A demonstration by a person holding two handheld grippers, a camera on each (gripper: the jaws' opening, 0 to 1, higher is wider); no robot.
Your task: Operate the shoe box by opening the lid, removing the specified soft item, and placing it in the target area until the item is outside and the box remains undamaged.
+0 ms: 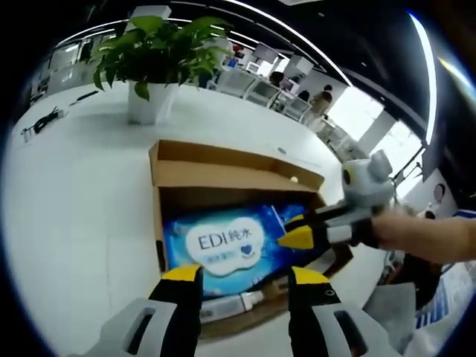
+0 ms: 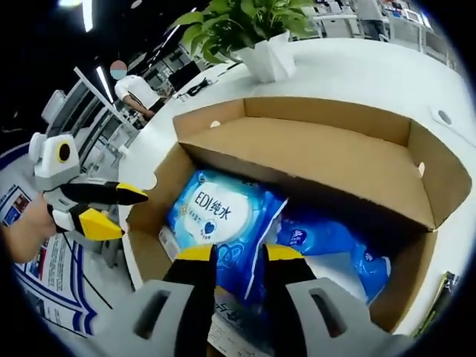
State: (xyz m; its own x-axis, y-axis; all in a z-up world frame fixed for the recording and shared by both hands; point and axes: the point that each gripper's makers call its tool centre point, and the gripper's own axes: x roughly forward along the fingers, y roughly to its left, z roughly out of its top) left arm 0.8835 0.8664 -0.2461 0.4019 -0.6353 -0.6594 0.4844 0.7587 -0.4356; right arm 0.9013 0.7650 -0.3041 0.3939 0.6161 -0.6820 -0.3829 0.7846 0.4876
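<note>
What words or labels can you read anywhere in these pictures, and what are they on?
"EDI 纯水": on the white cloud label of the blue wipes pack lying in the open box; also readable in the right gripper view.
Smaller line under that name: too blurred to read.
Second blue pack beside it: logo too small to read.
Papers past the table edge: print too blurred to read.

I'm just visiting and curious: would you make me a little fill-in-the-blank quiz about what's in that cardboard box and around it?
1. The shoe box has its lid ____.
2. The wipes pack inside the box is mainly ____ in colour.
3. Behind the box on the white table stands a potted ____.
4. The right gripper holds its jaws just above the pack, gripping ____.

Missing words: open; blue; plant; nothing
</note>
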